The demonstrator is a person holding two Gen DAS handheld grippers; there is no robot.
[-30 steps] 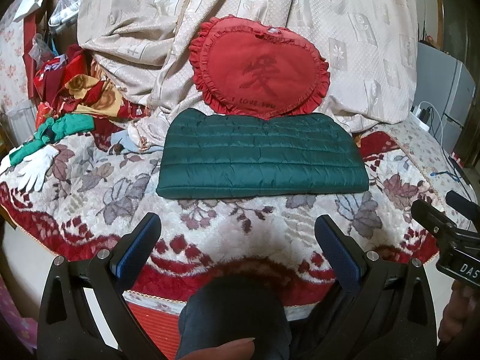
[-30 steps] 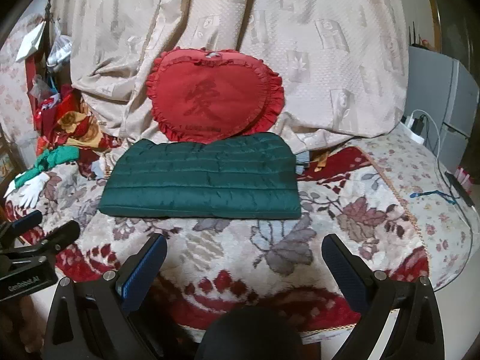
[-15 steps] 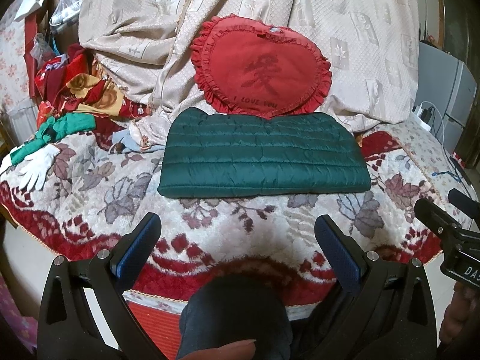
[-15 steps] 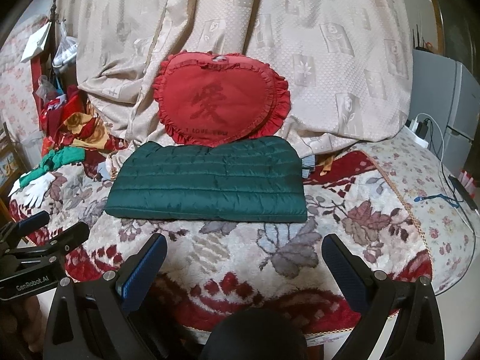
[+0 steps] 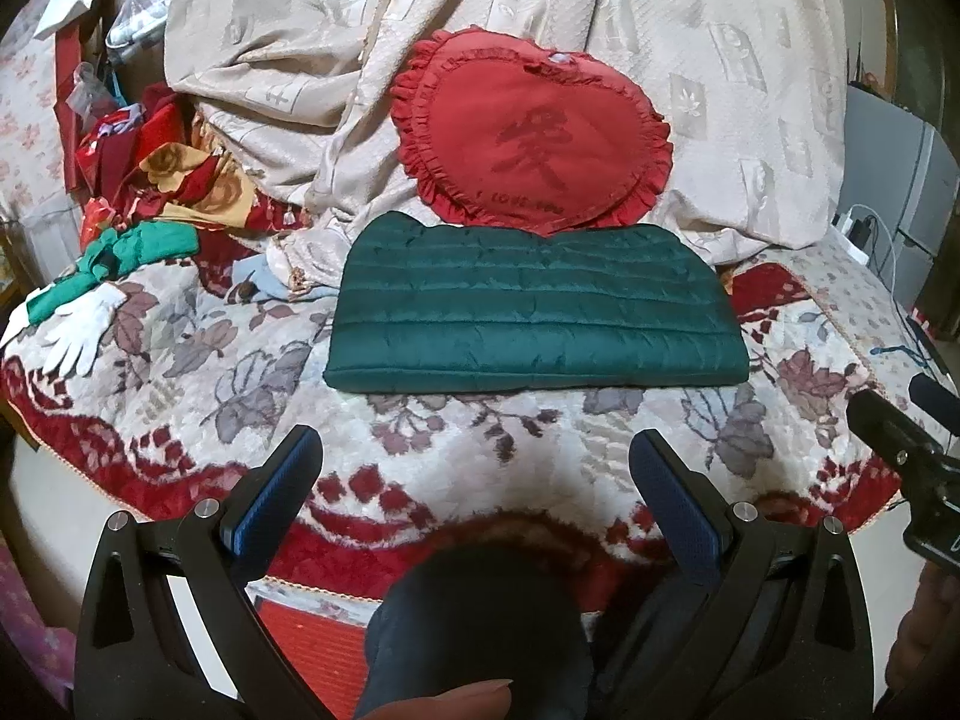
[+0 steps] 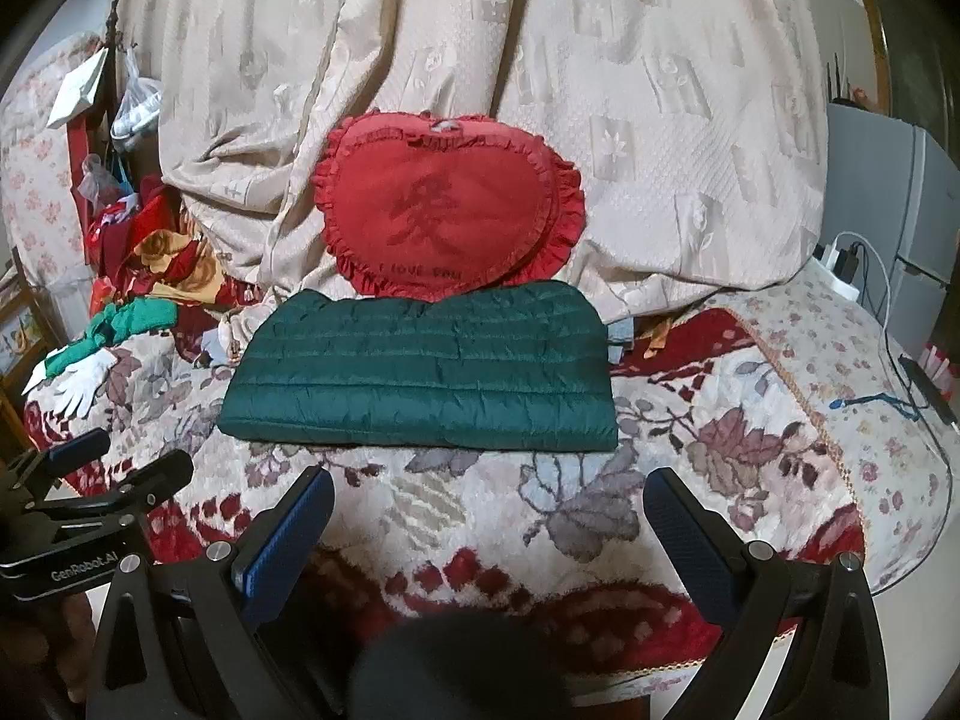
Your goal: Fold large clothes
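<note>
Hovering clear of bed (image 5: pixel 150 396): left gripper (image 5: pixel 474 462) and right gripper (image 6: pixel 489 501) both spread, empty. Jacket (image 5: pixel 534 306) lies flat, folded compact, likely finished; cushion (image 5: pixel 534 132) propped behind.

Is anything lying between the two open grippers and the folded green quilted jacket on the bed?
Nothing visible. Only bare floral blanket separates the right gripper and left gripper from the folded green quilted jacket. The red heart-shaped cushion sits behind it.

Our left view: folded green jacket (image 5: pixel 534 306) on floral blanket (image 5: pixel 180 384).
We note red heart cushion (image 5: pixel 534 132) touching its far edge; left gripper (image 5: pixel 474 468) spread wide, empty.
</note>
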